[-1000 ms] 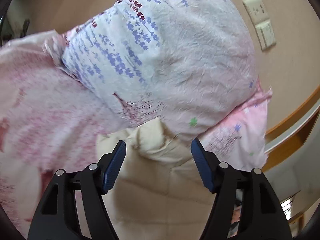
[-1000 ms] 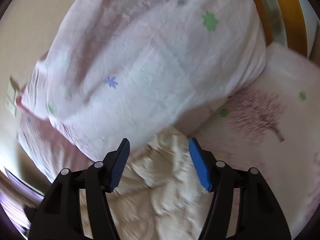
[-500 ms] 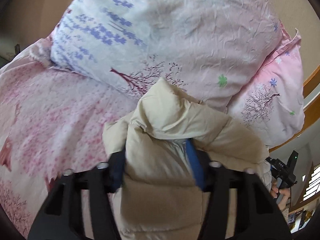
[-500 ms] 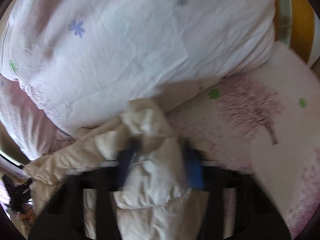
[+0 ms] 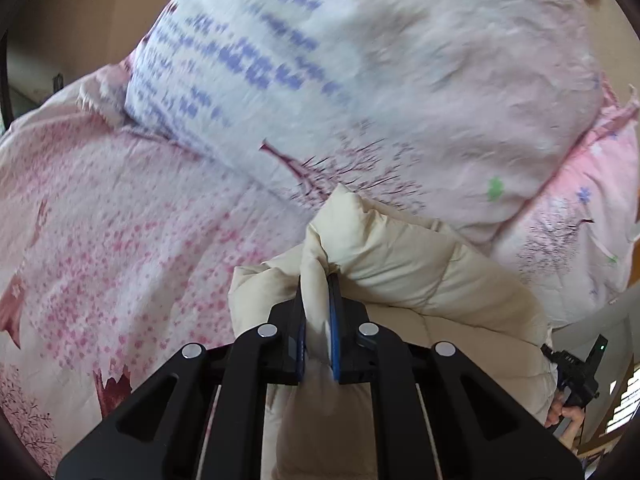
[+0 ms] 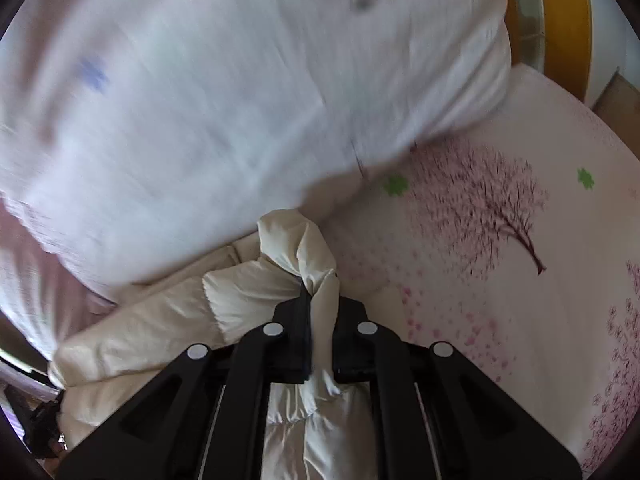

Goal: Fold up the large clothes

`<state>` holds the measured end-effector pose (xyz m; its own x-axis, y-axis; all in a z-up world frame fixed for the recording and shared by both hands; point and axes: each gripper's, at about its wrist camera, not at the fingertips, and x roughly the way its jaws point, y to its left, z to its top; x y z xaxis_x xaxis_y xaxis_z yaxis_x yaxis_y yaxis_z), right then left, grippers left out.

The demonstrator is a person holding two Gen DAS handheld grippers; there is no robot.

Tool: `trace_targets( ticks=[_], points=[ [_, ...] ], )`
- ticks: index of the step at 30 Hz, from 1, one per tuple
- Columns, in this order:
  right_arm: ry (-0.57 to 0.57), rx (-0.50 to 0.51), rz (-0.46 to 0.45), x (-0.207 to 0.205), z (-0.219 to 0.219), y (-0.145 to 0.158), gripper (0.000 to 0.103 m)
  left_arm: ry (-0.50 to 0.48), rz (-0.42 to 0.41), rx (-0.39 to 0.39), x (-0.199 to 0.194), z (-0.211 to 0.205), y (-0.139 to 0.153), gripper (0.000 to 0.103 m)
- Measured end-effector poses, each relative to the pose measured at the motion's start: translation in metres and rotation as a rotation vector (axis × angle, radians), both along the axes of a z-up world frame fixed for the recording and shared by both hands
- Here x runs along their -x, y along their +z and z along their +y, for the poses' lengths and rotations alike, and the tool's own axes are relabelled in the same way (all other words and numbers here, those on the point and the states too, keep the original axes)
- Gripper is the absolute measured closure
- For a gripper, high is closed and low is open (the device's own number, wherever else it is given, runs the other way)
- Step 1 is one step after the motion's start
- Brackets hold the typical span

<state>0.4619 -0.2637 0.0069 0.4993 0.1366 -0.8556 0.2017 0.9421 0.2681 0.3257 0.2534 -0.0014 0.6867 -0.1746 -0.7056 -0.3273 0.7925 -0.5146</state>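
A cream puffy quilted jacket point(image 5: 420, 276) lies on a pink flowered bed. My left gripper point(image 5: 318, 292) is shut on a pinched fold of the jacket's edge, which bulges out past the fingertips. In the right wrist view the jacket point(image 6: 160, 332) stretches off to the left. My right gripper point(image 6: 320, 292) is shut on another bunched fold of it. The other gripper and a hand show at the lower right of the left wrist view point(image 5: 576, 376).
A large pillow point(image 5: 400, 64) with blue and maroon tree prints lies just beyond the jacket; it also fills the upper part of the right wrist view point(image 6: 240, 92). The pink bed sheet point(image 5: 112, 216) spreads left. A wooden bed frame point(image 6: 568, 20) stands at the upper right.
Both grippers went from wide open above the jacket to shut on folds of it. Both have drawn back from the pillow with the cloth.
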Motion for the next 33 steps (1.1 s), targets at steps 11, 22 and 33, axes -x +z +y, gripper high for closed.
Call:
trace_targets(
  ticks=[11, 22, 33],
  points=[
    [0.028, 0.028, -0.063, 0.034, -0.010, 0.030, 0.053, 0.021, -0.074, 0.088, 0.033, 0.003, 0.014, 0.043],
    [0.108, -0.174, 0.028, 0.091, -0.032, 0.014, 0.076, -0.095, -0.036, 0.083, 0.099, -0.014, 0.006, 0.048],
    [0.044, -0.148, 0.045, 0.106, -0.031, 0.001, 0.097, -0.103, 0.032, -0.033, 0.091, -0.035, -0.006, 0.084]
  ],
)
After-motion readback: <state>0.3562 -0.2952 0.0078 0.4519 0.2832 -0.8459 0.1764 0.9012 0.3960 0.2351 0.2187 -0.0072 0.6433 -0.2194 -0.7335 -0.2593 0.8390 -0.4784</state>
